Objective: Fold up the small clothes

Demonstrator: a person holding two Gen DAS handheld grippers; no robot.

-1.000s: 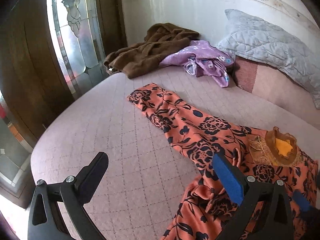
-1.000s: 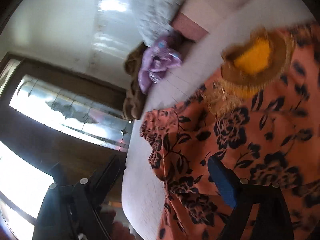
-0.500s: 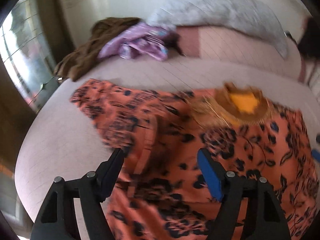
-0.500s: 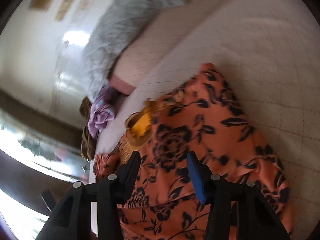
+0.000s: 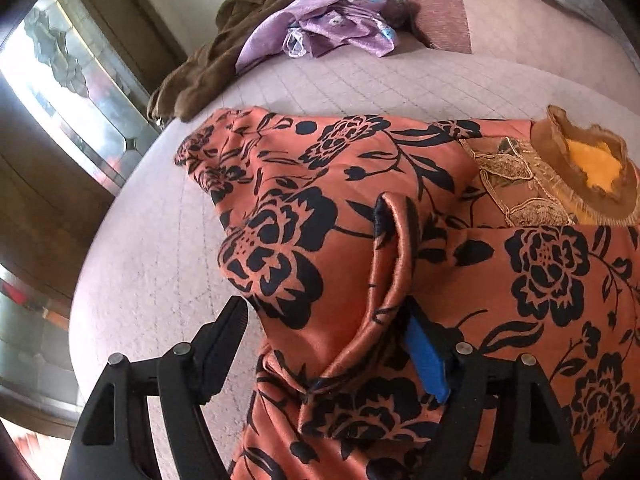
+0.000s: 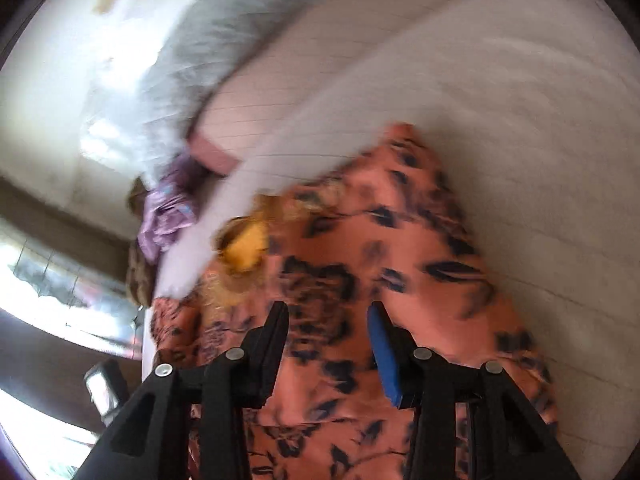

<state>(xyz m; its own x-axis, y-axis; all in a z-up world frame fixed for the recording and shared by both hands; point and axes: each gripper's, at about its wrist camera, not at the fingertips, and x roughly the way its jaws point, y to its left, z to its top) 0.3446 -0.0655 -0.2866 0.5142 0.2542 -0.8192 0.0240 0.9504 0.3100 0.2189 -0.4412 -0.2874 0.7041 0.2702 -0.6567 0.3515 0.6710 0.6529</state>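
An orange dress (image 5: pixel 400 216) printed with black flowers lies spread on a pink quilted bed (image 5: pixel 168 240), its gold-trimmed neckline (image 5: pixel 588 168) toward the right of the left wrist view. One sleeve is folded in over the body of the dress, and a ridge of cloth stands up along the fold. The left gripper (image 5: pixel 324 336) hangs low over that ridge with its jaws fairly wide; the cloth rises between them and lies against the blue pad of the right-hand finger (image 5: pixel 426 354), while the black left-hand finger (image 5: pixel 224 336) stands clear over bare bed, so the fabric is not pinched. In the blurred right wrist view, the right gripper (image 6: pixel 328 336) hovers over the dress (image 6: pixel 400 280) just below the neckline (image 6: pixel 244 248), its jaws closing, at a narrower gap than the left's; printed cloth shows between the fingers, but whether the pads touch it cannot be told through the blur. At the head of the bed, well apart from the dress, a purple garment (image 5: pixel 328 24) lies crumpled beside a brown one (image 5: pixel 208 64), with a grey quilted pillow (image 6: pixel 224 52) against the pale wall behind them. A wood-framed window (image 5: pixel 68 80) with patterned glass runs along the bed's left side.
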